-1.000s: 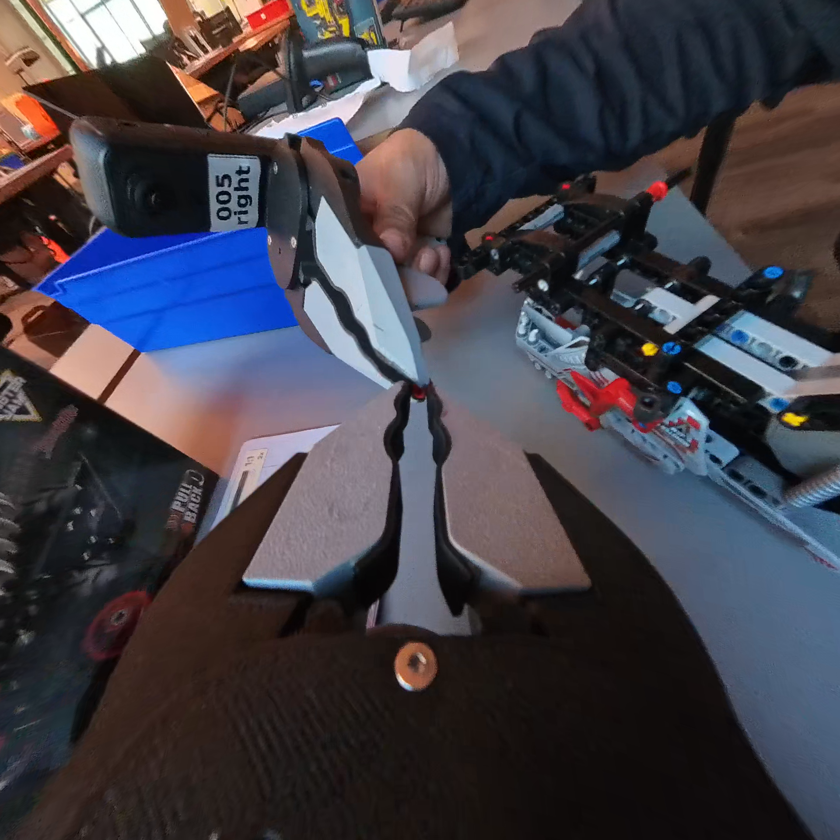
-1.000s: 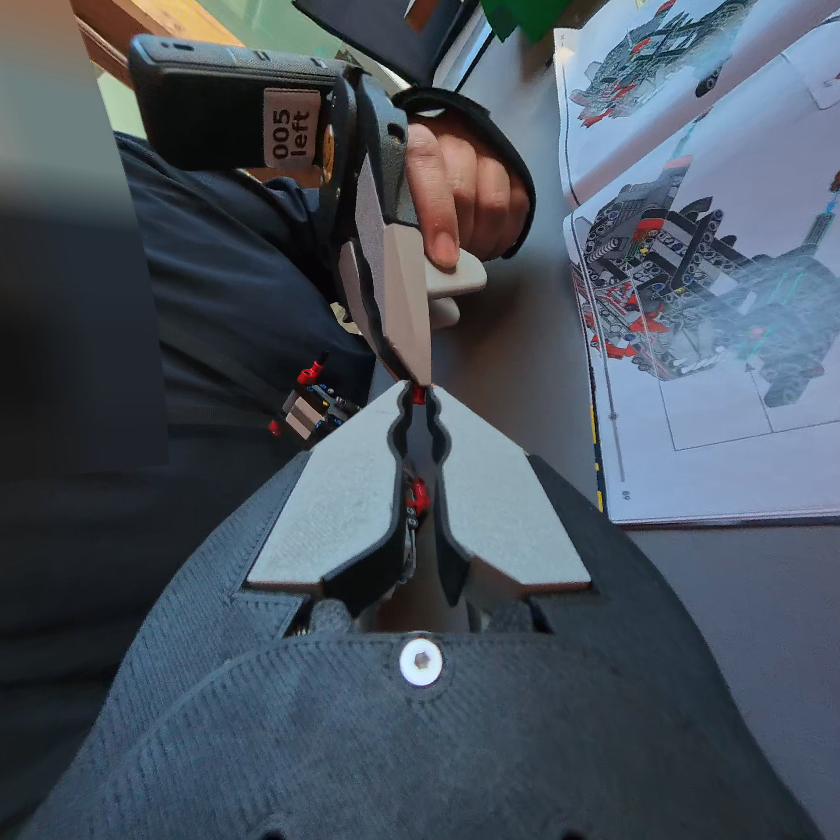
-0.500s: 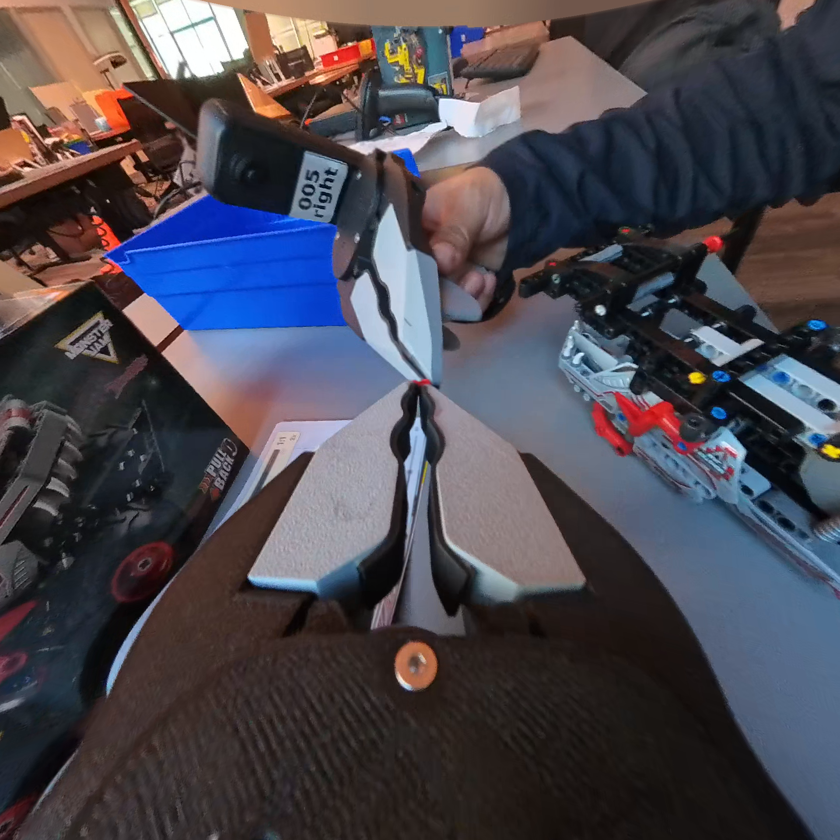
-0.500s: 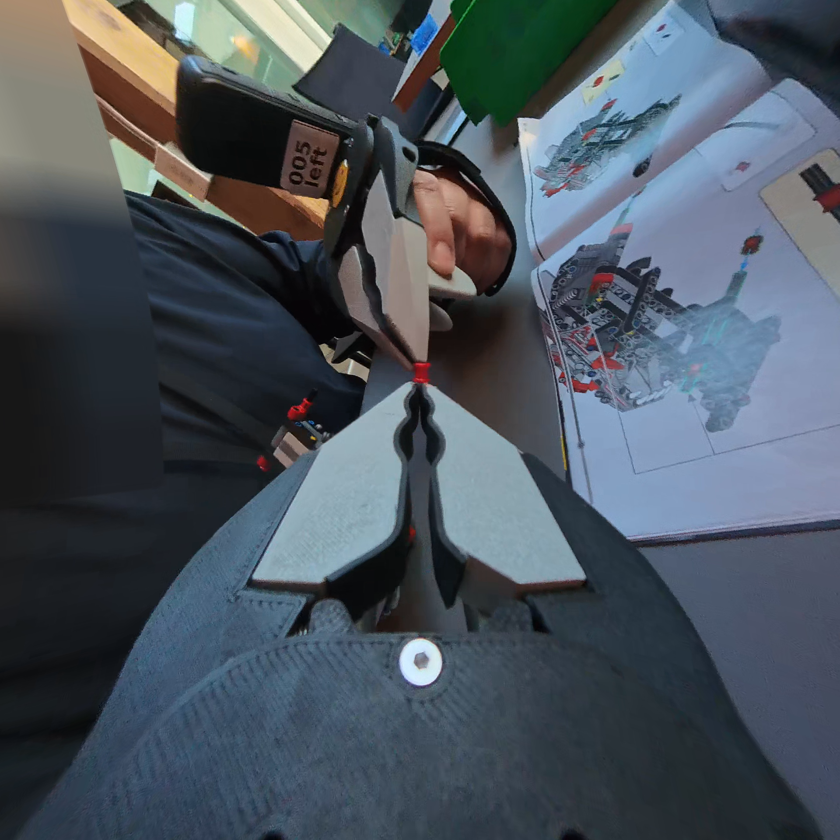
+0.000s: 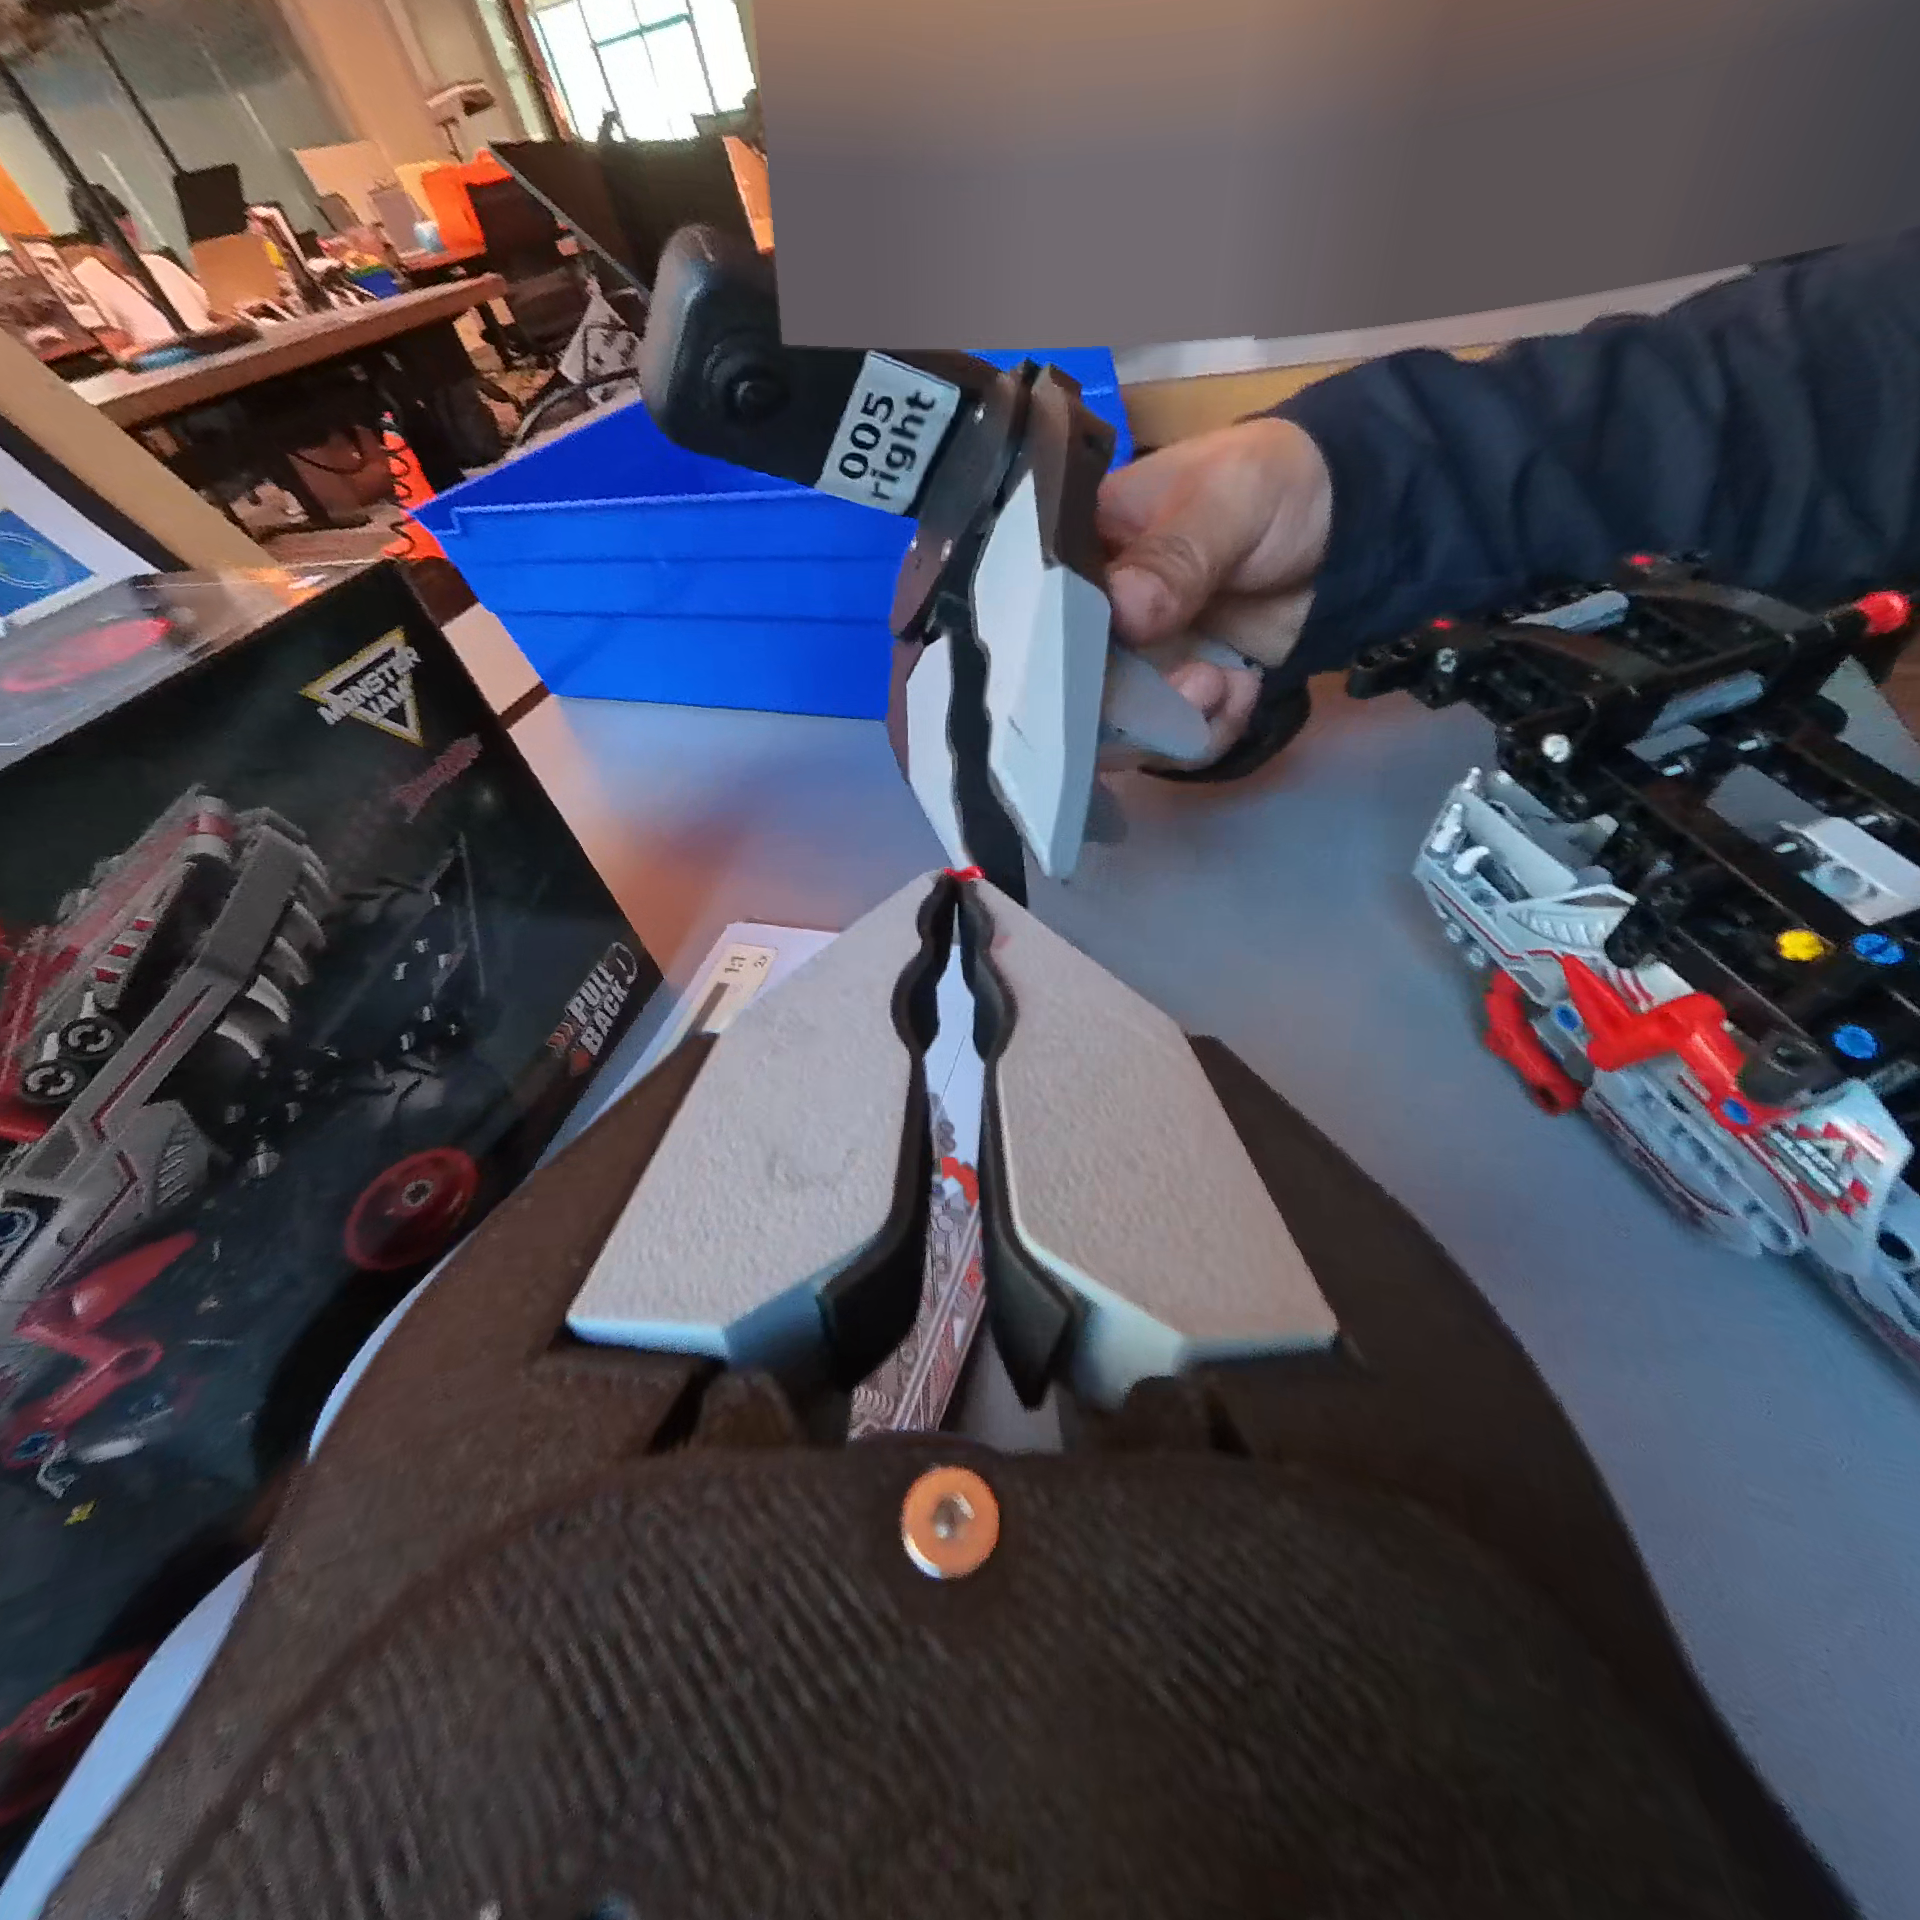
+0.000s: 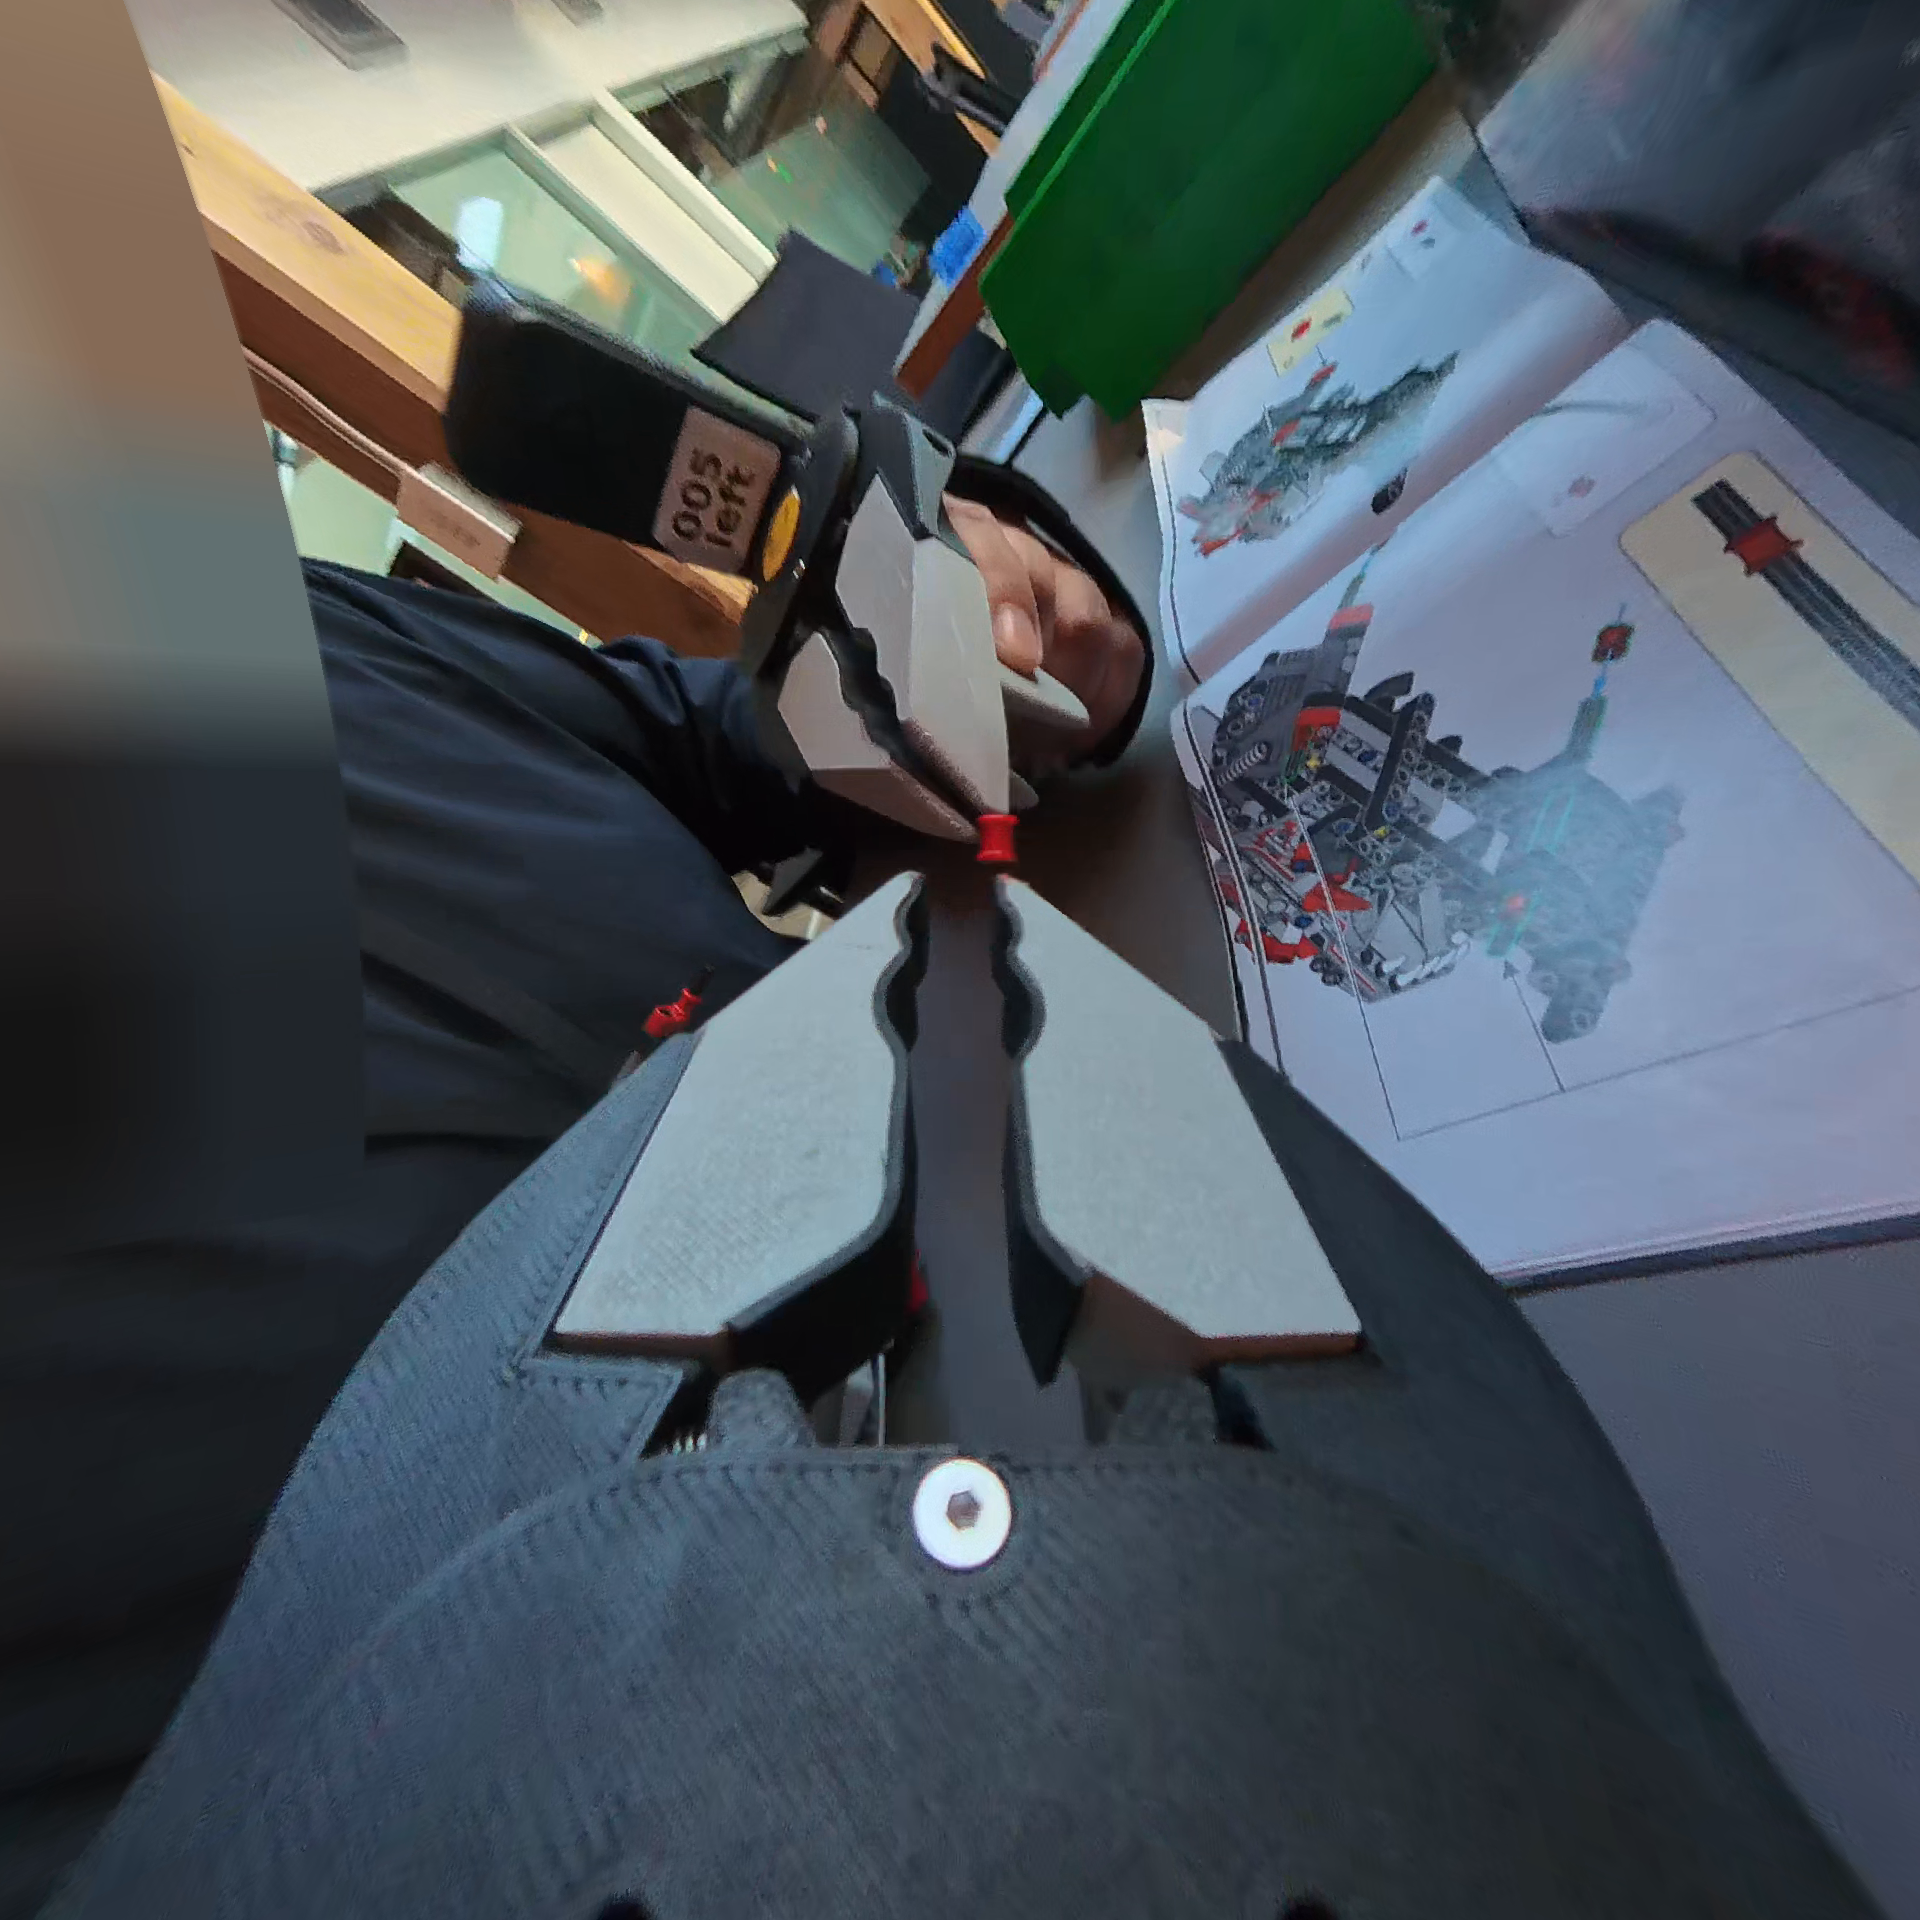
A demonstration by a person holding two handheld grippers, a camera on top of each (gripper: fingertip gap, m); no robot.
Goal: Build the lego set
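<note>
A small red bush piece [image 6: 994,836] is pinched at the tips of my left gripper [image 6: 987,816], which is shut on it. In the left wrist view only a sliver of the red piece [image 5: 966,875] shows at the left gripper's [image 5: 958,883] closed tips. My right gripper [image 6: 961,883] is open by a narrow gap and empty, its tips just short of the red piece. It also shows in the left wrist view [image 5: 1013,868], tip to tip with the left gripper. The half-built black, white and red truck chassis [image 5: 1704,935] lies on the grey table to the right.
The open instruction booklet [image 6: 1558,831] lies on the table. The dark set box [image 5: 260,987] stands at the left. A blue bin [image 5: 675,603] stands behind the grippers, and a green bin [image 6: 1174,208] beyond the booklet. A person's dark sleeve [image 5: 1610,457] reaches over the chassis. Both grippers' tips are close together, under 4 cm apart.
Both grippers were shut tip to tip on the red piece. My right gripper has now opened and let go; the piece stays in the left gripper. Both grippers have tilted upward.
</note>
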